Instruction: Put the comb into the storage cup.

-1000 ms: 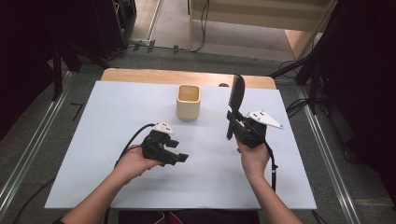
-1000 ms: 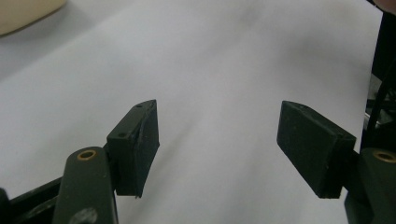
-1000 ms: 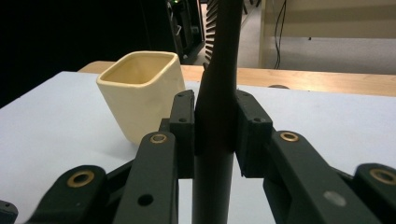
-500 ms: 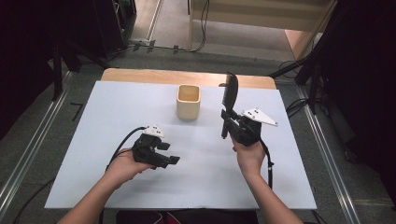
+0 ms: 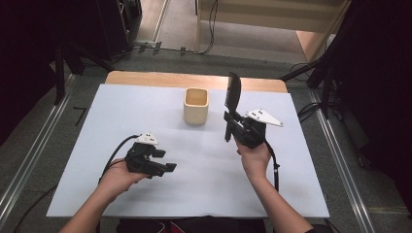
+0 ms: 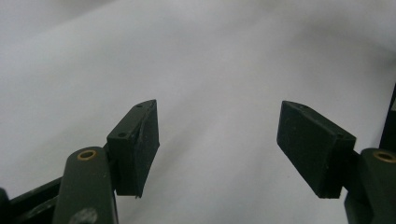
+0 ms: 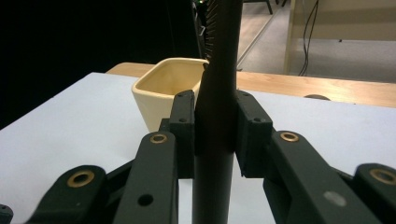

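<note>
White sheet over wooden table, grey floor and cables at 12 o'clock, cream cup centre, right gripper clamped on upright black brush, left gripper jaws apart, empty

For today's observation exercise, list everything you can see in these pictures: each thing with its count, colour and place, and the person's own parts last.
Comb: one, black, held upright in the right gripper, above the table to the right of the cup.
Cup: one, cream, square-mouthed, standing empty on the sheet near the table's far edge.
Sheet: one, white, covering most of the table top.
Table: one, wooden, a bare strip showing along the far edge.
Cables: several, black, on the floor beyond the table.
Left gripper: one, black, jaws open with nothing between them, low over the sheet at the near left.
Right gripper: one, black, jaws shut on the comb's handle.
Hands: two, each holding a gripper.
</note>
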Demonstrator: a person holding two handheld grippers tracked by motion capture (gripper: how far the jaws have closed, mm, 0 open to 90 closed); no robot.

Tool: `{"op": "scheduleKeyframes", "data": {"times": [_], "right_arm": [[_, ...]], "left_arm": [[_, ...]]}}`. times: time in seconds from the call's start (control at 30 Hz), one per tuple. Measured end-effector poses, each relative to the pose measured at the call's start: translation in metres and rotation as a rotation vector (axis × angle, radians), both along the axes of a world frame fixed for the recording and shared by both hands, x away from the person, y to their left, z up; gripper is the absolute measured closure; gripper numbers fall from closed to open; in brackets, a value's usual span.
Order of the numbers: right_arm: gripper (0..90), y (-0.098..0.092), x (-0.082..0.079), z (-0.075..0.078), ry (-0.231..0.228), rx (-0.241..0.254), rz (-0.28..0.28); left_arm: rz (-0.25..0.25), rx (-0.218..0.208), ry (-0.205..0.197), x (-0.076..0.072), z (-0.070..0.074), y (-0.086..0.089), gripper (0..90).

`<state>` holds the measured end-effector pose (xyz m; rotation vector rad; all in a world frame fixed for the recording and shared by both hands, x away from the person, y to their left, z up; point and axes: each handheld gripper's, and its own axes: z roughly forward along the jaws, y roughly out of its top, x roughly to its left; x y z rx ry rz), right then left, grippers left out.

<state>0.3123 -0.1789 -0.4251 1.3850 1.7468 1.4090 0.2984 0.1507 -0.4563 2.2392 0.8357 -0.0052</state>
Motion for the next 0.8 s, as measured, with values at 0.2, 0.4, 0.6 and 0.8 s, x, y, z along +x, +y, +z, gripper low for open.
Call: {"op": "scheduleKeyframes", "data": {"times": [0.2, 0.4, 0.6, 0.8], "right_arm": [[69.8, 0.007, 0.005, 0.001, 0.0, -0.003, 0.02], [69.8, 0.014, 0.009, 0.001, 0.0, -0.002, 0.038], [69.9, 0.022, 0.013, 0.002, -0.001, -0.008, 0.057], [69.9, 0.026, 0.018, 0.005, -0.003, -0.011, 0.057]], "left_arm": [[0.035, -0.001, -0.004, -0.005, 0.001, 0.012, 30.7], [0.064, -0.003, -0.006, -0.008, 0.0, 0.021, 30.7], [0.076, -0.01, -0.007, -0.009, 0.0, 0.027, 30.7], [0.084, -0.01, -0.007, -0.009, -0.001, 0.031, 30.8]]}}
